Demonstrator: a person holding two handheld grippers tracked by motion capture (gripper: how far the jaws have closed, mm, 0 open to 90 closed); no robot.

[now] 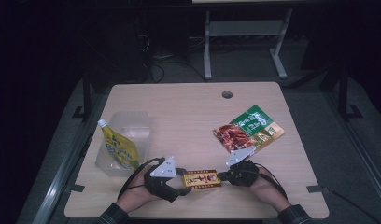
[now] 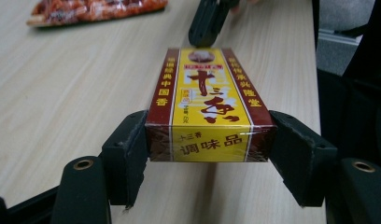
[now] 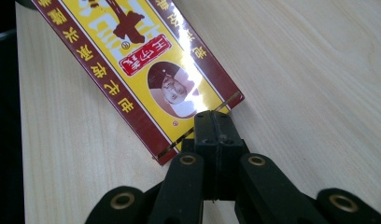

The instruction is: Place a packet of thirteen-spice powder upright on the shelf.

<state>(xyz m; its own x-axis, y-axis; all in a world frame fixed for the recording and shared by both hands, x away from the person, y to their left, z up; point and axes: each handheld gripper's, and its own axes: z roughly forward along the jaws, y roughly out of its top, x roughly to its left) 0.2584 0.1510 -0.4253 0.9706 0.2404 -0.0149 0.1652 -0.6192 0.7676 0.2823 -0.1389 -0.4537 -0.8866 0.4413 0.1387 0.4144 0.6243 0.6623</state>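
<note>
Table (image 1: 193,112); left tongs (image 2: 209,140) clamp box (image 2: 207,98) sides.

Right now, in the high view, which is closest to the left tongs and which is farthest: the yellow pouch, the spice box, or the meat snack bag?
1. Spice box: between the left tongs' jaws.
2. Yellow pouch: up-left, in the clear tub.
3. Meat snack bag: across the table, upper right.
</note>
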